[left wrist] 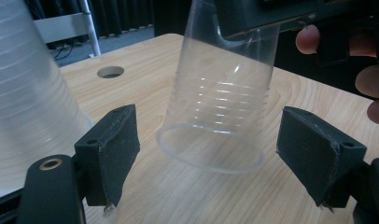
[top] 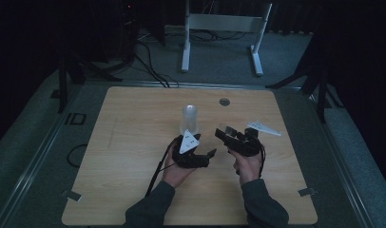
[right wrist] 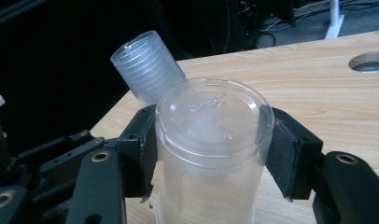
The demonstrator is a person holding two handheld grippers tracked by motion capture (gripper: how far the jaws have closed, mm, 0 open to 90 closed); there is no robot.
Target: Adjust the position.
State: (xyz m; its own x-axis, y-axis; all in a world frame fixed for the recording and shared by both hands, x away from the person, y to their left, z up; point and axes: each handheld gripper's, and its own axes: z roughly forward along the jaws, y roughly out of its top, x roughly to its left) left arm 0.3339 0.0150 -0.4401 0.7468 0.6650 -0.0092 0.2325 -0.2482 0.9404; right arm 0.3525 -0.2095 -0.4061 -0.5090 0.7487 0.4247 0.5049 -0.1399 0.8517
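Note:
An upside-down stack of clear plastic cups [top: 190, 118] stands mid-table, also seen as the stack [left wrist: 24, 93] and the stack [right wrist: 148, 65]. My right gripper [top: 225, 134] is shut on a single clear cup [top: 224, 128], held just right of the stack. In the right gripper view the pads clamp the cup [right wrist: 211, 140] on both sides, its base toward the camera. My left gripper [top: 207, 145] stands open beside it. In the left gripper view the tilted, mouth-down cup [left wrist: 220, 102] hangs just beyond the left gripper [left wrist: 215, 147], between its spread pads [left wrist: 113, 144] without touching them.
A round hole [top: 224, 101] lies in the wooden table [top: 134, 142] behind the cups. A white frame [top: 224, 28] and cables [top: 153, 66] stand on the floor beyond the far edge. Bare wood spreads to the left and front.

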